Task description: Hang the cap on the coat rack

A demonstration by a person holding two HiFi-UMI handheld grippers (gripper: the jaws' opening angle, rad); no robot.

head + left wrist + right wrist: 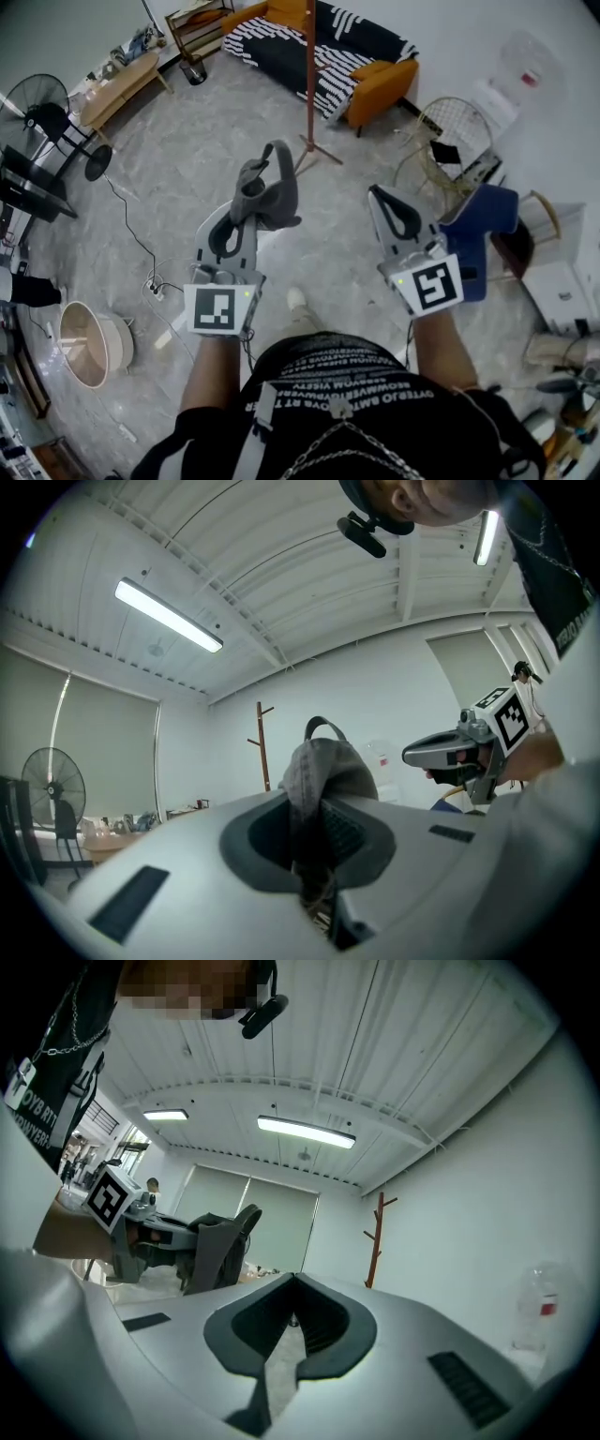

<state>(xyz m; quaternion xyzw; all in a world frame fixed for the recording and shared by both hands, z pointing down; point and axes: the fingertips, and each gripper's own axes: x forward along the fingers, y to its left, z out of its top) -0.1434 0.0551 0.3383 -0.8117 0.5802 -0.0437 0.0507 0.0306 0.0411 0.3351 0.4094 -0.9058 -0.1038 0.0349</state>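
Observation:
A grey cap (pixel 267 192) hangs bunched from my left gripper (pixel 247 217), which is shut on its fabric. In the left gripper view the cap (pixel 323 771) rises between the jaws of the left gripper (pixel 305 810), its back strap looping on top. My right gripper (pixel 380 197) is held beside it on the right, shut with nothing in it; its jaws meet at the tip in the right gripper view (pixel 293 1283). The coat rack (pixel 310 75) is a brown wooden pole on the floor ahead of both grippers. It also shows far off as the coat rack (pixel 262 745) and coat rack (pixel 377 1239).
A striped sofa (pixel 319 47) with orange cushions stands behind the rack. A fan (pixel 42 117) and a low wooden table (pixel 117 89) are at the left, with a cable and power strip (pixel 155 286) and a round basket (pixel 89 342). A wire chair (pixel 450 141) and a blue chair (pixel 483 225) stand at the right.

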